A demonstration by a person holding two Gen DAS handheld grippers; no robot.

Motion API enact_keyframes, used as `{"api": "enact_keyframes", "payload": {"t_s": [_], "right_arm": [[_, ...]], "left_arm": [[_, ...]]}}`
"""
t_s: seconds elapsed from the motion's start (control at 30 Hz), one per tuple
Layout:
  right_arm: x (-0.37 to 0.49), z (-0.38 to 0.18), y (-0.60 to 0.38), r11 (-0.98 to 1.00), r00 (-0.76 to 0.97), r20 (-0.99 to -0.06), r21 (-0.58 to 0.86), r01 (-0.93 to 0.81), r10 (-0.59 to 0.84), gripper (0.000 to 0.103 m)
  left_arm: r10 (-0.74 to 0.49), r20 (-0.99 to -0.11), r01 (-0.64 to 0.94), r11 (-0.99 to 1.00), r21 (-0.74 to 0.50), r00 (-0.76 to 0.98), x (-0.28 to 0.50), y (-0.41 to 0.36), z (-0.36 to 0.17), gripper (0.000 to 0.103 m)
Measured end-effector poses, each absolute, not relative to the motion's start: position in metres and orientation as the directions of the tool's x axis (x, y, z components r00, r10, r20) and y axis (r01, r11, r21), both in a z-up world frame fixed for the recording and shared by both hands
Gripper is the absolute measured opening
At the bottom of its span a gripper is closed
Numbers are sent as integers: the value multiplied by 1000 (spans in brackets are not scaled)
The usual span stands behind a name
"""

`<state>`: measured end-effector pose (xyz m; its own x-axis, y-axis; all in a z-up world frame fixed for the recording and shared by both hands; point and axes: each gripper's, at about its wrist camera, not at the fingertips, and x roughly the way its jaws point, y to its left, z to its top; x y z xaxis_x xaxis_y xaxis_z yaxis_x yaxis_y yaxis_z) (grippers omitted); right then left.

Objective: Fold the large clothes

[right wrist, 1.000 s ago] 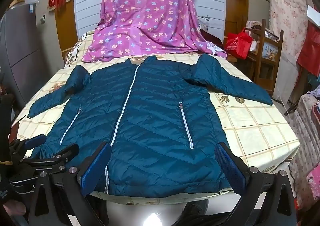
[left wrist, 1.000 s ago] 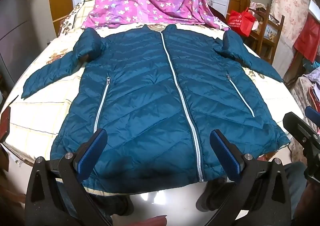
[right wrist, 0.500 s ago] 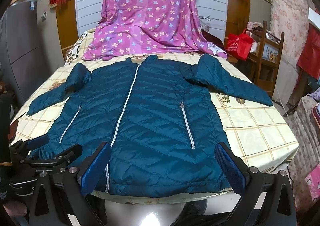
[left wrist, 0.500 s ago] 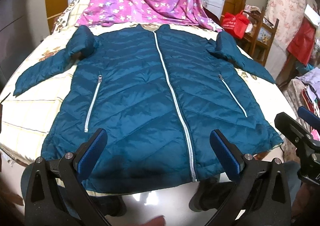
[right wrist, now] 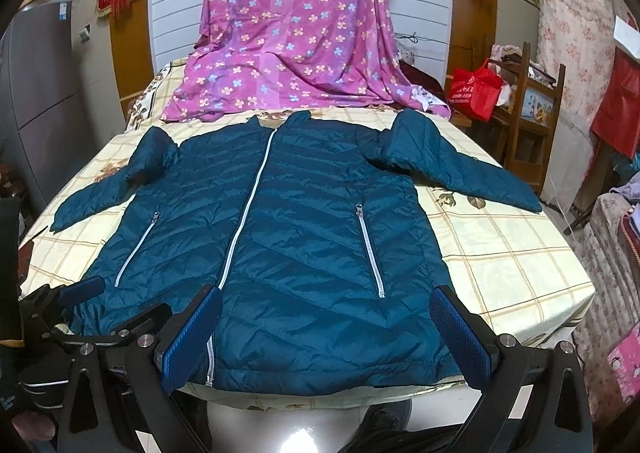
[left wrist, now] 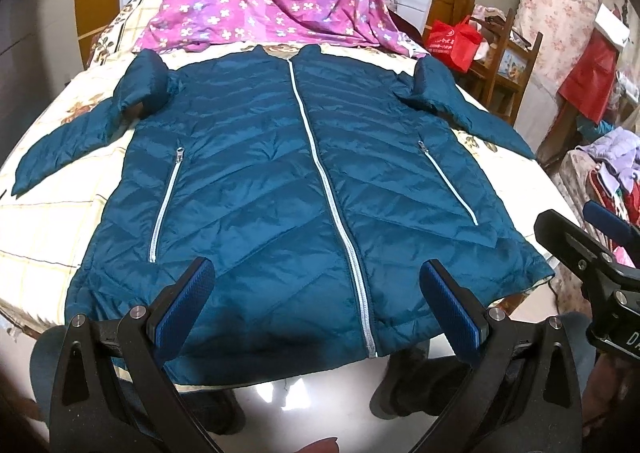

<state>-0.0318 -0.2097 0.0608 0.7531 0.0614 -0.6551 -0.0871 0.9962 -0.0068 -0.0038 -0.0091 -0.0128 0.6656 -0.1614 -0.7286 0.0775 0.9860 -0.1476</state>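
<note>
Jacket [left wrist: 304, 189], teal quilted, zipped shut: lies face up and fully spread on the bed [right wrist: 500, 253], hem at the near edge by you, collar toward the far end, both sleeves out to the sides.

Progress: no fold made yet, by the look of it; sleeves, sides and length all remain to do.

Your left gripper [left wrist: 316, 305]: jaws wide, holding nothing, poised over the hem just left of the centre zip.

Your right gripper [right wrist: 328, 325]: jaws wide, empty, over the hem on the right half.

Surface: cream checked bedcover with flower print, flat under the garment.

Room: pink flowered cloth [right wrist: 296, 37] draped at the far end; red bag [right wrist: 474, 89] on a wooden chair [right wrist: 536, 113] to the right; glossy floor below.
</note>
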Motion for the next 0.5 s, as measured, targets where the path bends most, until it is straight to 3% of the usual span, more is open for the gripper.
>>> {"api": "enact_keyframes", "payload": {"t_s": [0.5], "right_arm": [[-34, 64, -216, 996, 747, -662, 0, -87, 65, 103]], "left_arm": [[-122, -731, 40, 991, -129, 671, -4, -5, -8, 103]]}}
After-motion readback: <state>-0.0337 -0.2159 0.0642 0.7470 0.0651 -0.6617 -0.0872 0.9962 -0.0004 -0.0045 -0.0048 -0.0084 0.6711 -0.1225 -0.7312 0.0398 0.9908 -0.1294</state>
